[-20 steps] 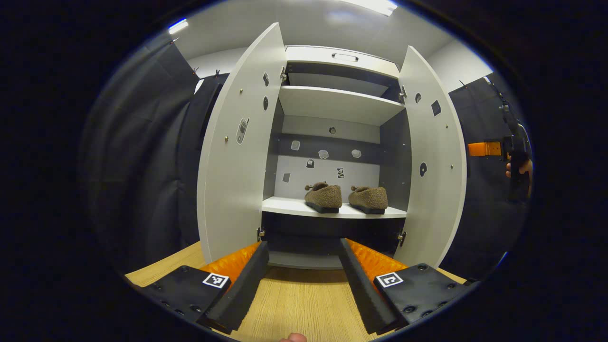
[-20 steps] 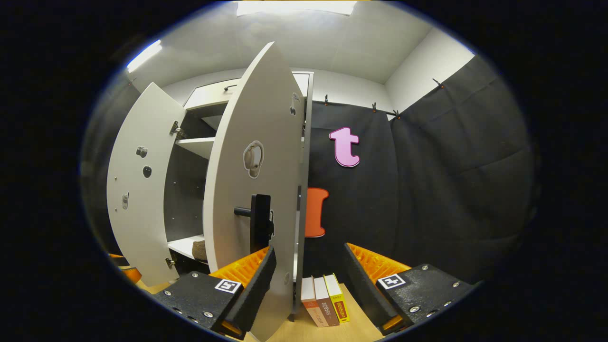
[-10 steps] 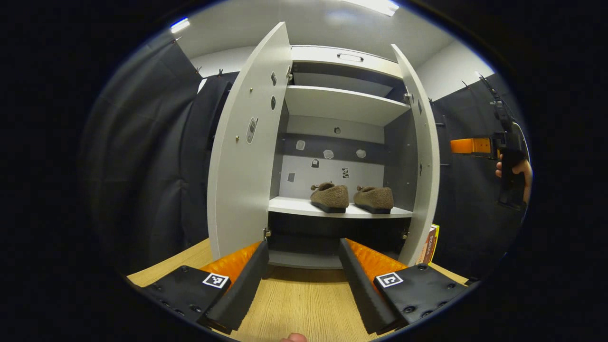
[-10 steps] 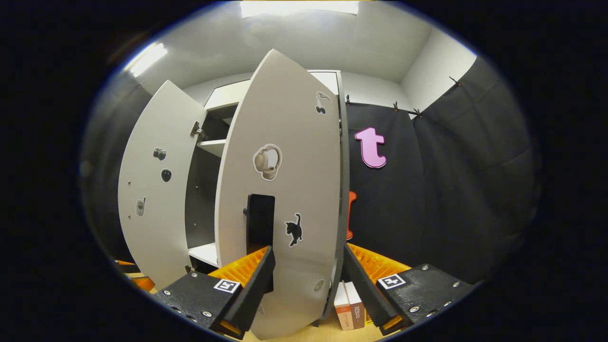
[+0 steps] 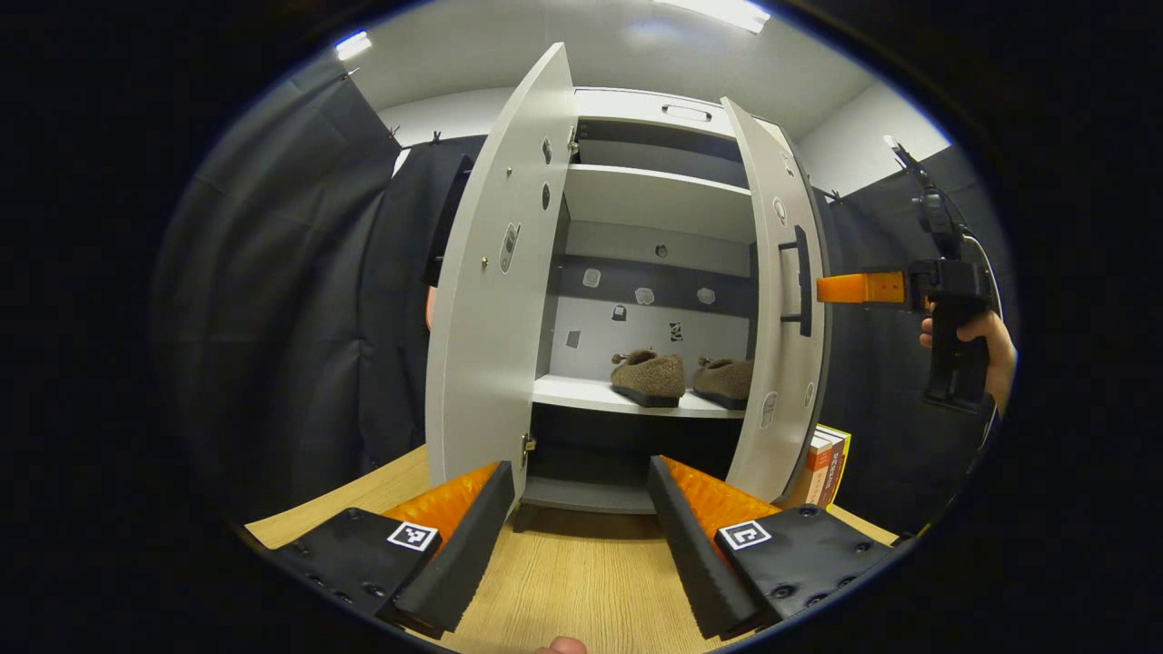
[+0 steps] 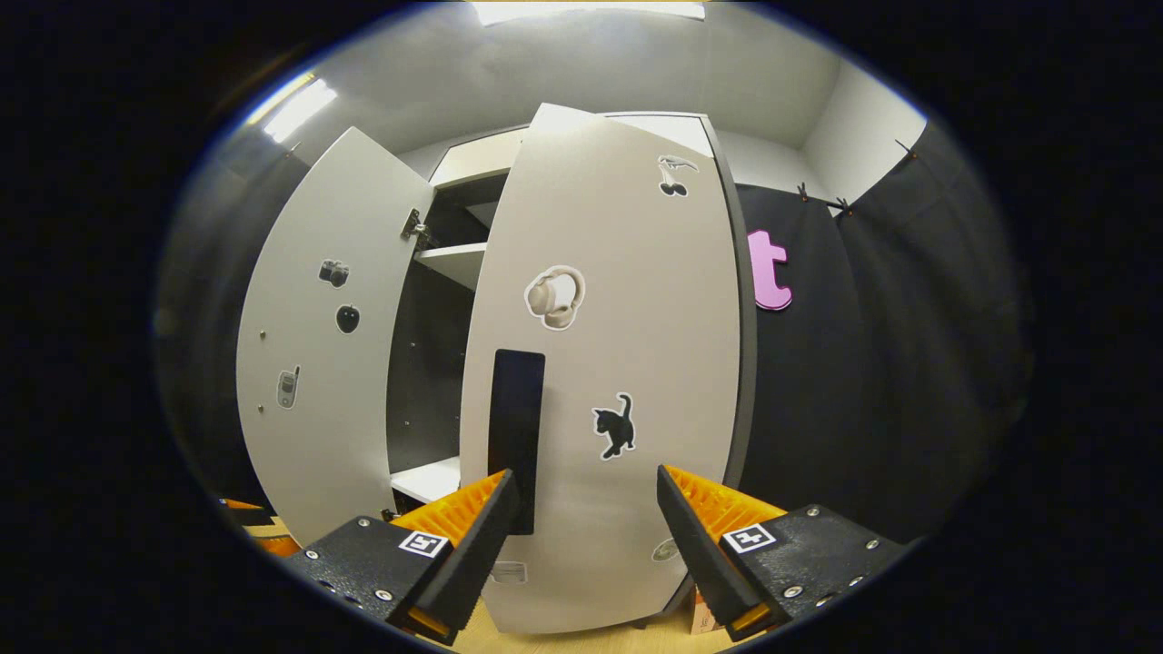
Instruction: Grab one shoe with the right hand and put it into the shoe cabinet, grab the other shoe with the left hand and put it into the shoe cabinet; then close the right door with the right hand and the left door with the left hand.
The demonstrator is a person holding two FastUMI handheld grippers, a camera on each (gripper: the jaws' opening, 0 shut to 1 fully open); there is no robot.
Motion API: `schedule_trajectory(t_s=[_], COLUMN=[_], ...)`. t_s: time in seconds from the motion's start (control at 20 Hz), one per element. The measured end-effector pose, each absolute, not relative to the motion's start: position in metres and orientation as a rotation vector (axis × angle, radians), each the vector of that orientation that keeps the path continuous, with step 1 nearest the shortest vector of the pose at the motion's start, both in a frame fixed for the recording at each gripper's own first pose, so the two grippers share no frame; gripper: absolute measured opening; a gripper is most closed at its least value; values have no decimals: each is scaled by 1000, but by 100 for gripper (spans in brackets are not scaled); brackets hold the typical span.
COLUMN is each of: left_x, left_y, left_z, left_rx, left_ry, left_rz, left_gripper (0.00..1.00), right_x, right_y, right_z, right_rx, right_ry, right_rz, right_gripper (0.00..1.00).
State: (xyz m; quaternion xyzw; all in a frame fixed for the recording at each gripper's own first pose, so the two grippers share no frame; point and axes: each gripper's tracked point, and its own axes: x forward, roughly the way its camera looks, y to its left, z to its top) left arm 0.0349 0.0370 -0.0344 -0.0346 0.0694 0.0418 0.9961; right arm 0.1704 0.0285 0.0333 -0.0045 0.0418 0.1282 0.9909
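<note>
Two brown fuzzy shoes [image 5: 650, 377] [image 5: 727, 377] stand side by side on the white shoe cabinet's shelf [image 5: 577, 393]. The left door [image 5: 491, 300] stands wide open. The right door [image 5: 777, 309] is swung about halfway in and partly hides the right shoe. Its black handle [image 5: 800, 282] faces outward. In the left gripper view my right gripper [image 5: 854, 288], held by a hand [image 5: 986, 336], reaches the door's outer face by the handle. In the right gripper view, my right gripper [image 6: 586, 518] is open against the right door [image 6: 627, 363], beside the handle [image 6: 516, 427]. My left gripper [image 5: 581, 509] is open over the wooden table, in front of the cabinet.
Several books [image 5: 827, 463] stand upright on the wooden table [image 5: 572, 581] just right of the cabinet. An upper shelf [image 5: 654, 195] sits above the shoes. Black cloth walls close in on both sides. The left door [image 6: 318, 345] juts out toward me.
The right door has swung from wide open to about halfway shut, with my right gripper following its outer face. The left door, the shoes and my left gripper's opening are unchanged.
</note>
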Motion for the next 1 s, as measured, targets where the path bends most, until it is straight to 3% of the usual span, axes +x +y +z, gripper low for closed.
schedule_trajectory(t_s=[0.6,1.0], left_x=[35,33], left_y=[51,50], left_z=[-30,-31], left_rx=[-81,-81], left_ry=[126,132], left_rz=[103,91], left_gripper=[97,96], right_x=[216,218], right_y=[66,70], right_z=[22,18], right_rx=[-43,-43], right_ry=[94,77], right_rz=[208,160], right_gripper=[93,91])
